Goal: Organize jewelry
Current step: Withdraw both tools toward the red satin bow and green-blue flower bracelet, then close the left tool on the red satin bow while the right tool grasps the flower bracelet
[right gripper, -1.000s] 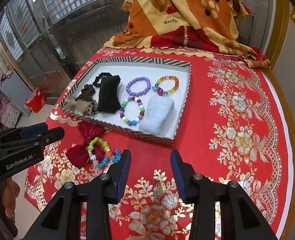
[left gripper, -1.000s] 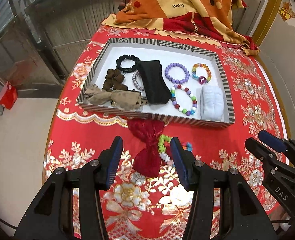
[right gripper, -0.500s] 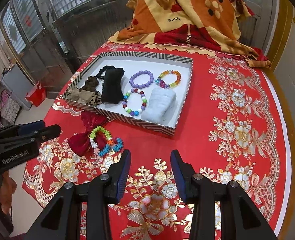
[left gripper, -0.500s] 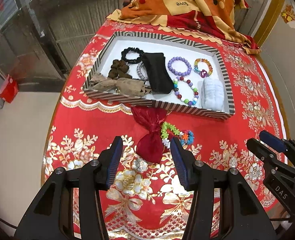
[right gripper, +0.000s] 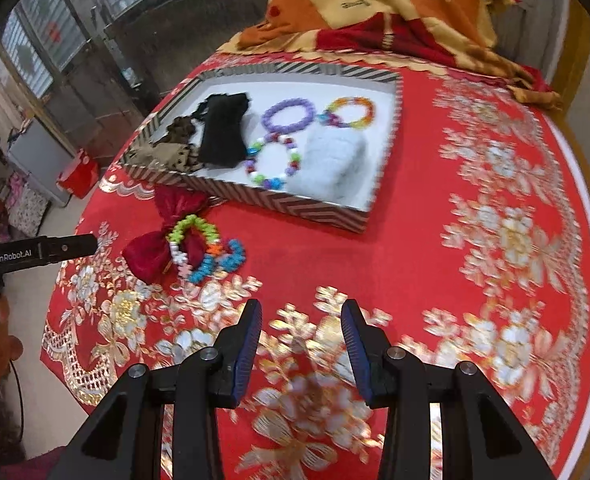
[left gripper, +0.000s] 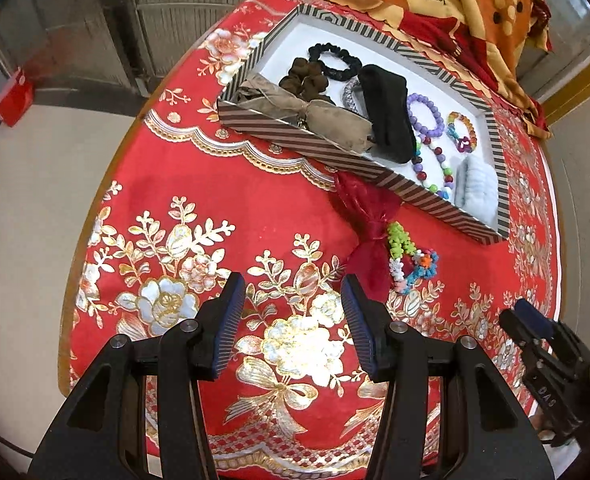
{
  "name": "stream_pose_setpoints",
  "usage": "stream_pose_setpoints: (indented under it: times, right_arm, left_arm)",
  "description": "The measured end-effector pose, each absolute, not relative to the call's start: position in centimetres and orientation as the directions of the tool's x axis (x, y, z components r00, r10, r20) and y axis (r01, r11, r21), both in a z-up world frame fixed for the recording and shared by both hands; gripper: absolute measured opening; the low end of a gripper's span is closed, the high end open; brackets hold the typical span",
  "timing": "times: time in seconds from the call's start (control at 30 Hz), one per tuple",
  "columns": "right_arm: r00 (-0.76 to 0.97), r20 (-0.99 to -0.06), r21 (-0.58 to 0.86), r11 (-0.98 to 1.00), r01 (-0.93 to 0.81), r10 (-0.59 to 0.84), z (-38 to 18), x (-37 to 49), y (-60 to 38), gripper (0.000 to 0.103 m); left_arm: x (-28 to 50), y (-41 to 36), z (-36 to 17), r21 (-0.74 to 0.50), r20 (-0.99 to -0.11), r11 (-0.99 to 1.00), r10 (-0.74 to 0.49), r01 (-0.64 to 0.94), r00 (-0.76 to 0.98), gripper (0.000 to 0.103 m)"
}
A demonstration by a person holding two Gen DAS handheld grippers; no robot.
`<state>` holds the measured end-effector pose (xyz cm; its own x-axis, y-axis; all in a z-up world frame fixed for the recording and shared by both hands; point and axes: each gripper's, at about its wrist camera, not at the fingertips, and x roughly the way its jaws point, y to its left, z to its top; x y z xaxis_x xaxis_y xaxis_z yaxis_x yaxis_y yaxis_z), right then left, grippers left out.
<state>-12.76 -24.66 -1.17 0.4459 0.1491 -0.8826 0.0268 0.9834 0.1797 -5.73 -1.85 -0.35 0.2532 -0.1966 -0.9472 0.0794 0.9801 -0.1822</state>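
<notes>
Bracelets of bright beads point(left gripper: 411, 258) lie on our red tablecloth point(left gripper: 199, 200), touching a red bow point(left gripper: 369, 216), just in front of the striped tray point(left gripper: 335, 160). We hold our left gripper point(left gripper: 291, 320) and right gripper point(right gripper: 301, 344) near that tray, both with jaws apart and nothing between them.
</notes>
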Motion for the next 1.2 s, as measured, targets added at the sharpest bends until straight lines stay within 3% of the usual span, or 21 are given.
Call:
stream_pose_setpoints:
  times: [0.5,0.53,0.63,0.83,1.0,1.2]
  right_arm:
    - [0.399,-0.891,0.194,0.976,-0.099,0.218,-4.9,-5.5,-19.4,0.038]
    - [0.4,-0.891,0.194,0.976,-0.1,0.218,-5.0,-5.4,-19.4,0.028]
    - [0.39,-0.9,0.17,0.98,-0.101,0.196,-5.3,-5.9,-20.0,0.023]
    - [0.389,-0.904,0.188,0.982,-0.004,0.175,-5.2,-8.5,-24.0,0.023]
    - [0.384,-0.913,0.178,0.981,0.072,0.138,-5.3,-10.8,-27.1,0.023]
    - [0.385,-0.909,0.216,0.97,0.113,0.158,-5.8,-12.1,-28.5,0.023]
  left_arm:
    - [-3.6,-2.9,-1.9,-0.186,-0.958,0.975,-0.207,0.12,0.197,0.05]
    - [-3.4,-2.9,-2.0,-0.188,-0.959,0.975,-0.209,0.122,0.194,0.05]
    - [-2.9,-3.3,-2.1,-0.19,-0.959,0.973,-0.213,0.132,0.187,0.05]
    - [-2.4,-4.5,-2.6,-0.208,-0.957,0.966,-0.234,0.156,0.17,0.05]
    - [-2.1,-6.5,-3.5,-0.221,-0.958,0.959,-0.248,0.177,0.147,0.057]
    - [-1.5,-8.2,-4.8,-0.166,-0.97,0.969,-0.194,0.185,0.145,0.057]
